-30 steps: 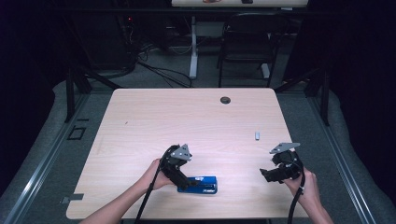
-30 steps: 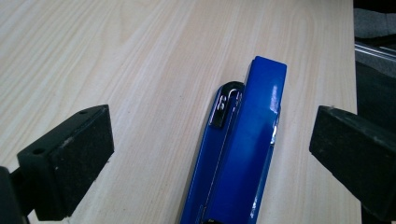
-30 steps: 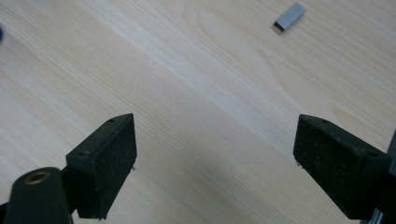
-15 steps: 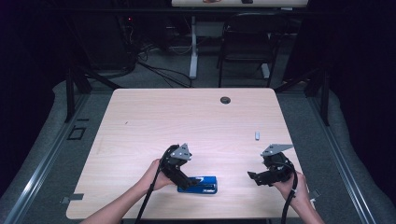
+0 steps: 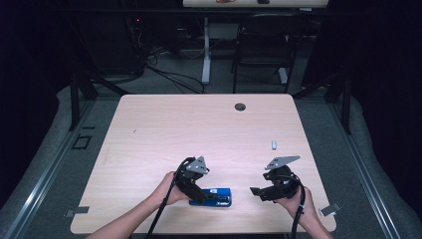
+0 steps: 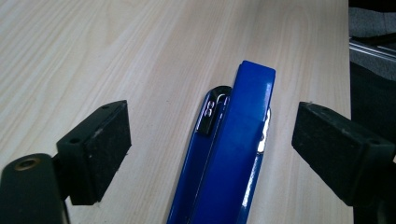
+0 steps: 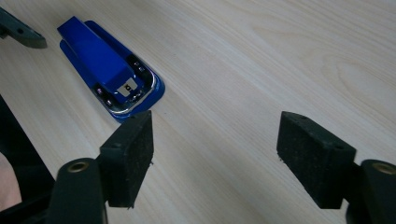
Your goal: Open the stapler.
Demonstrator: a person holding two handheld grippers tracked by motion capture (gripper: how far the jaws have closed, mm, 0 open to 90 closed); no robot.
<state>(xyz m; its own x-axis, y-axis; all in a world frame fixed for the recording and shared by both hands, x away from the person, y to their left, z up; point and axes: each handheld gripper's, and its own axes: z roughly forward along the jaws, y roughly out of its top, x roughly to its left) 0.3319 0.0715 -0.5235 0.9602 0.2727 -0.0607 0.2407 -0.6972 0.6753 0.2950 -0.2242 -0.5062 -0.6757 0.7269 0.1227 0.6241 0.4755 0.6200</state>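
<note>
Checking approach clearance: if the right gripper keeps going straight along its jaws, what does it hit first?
Probably the blue stapler. The right gripper points left across the table toward the stapler's near end, jaws open with only bare wood between them. In its own view the stapler sits left of centre, so it might just clip that end.

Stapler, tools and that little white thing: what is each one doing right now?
Stapler: lying flat on the table, closed.
Left tool: open around the stapler, jaws just closing in, pads not touching.
Right tool: open, empty, jaws just narrowing.
Small white thing: lying alone.
</note>
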